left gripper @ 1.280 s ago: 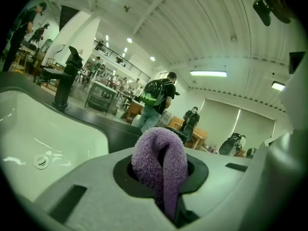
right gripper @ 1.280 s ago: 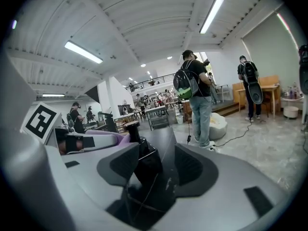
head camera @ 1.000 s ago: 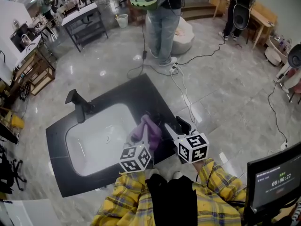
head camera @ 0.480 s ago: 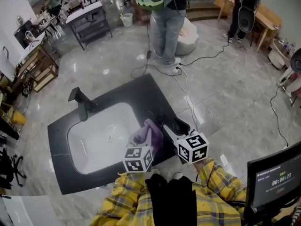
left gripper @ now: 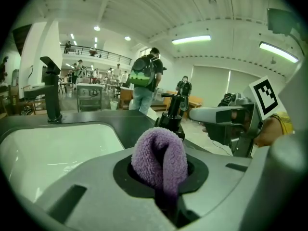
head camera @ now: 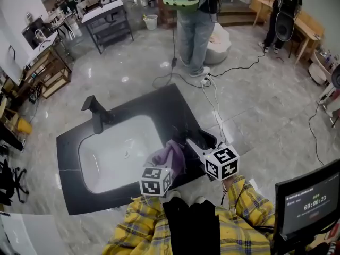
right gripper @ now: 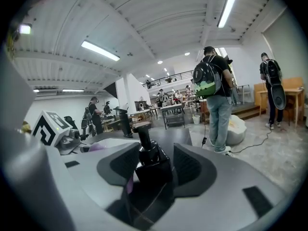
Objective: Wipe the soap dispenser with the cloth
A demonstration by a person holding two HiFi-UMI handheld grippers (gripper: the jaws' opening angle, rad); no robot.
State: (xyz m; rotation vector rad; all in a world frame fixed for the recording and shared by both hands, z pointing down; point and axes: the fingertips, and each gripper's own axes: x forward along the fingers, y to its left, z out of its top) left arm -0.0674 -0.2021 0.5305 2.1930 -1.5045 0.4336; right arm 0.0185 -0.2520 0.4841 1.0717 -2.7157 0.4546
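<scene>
Right gripper view shows the black soap dispenser [right gripper: 150, 170] clamped by its body in the right gripper [right gripper: 154, 160], just right of the white basin [head camera: 114, 158]. It looks rigid and smooth, probably slippery, so the body is a safer hold than the thin pump neck. Nearer the basin, the left gripper [left gripper: 161, 177] pinches the purple cloth [left gripper: 161, 150], soft and light enough to mould round it.

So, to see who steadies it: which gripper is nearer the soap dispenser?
Right. The right gripper has the soap dispenser between its jaws; the left gripper, clamping the purple cloth, sits close beside it.
</scene>
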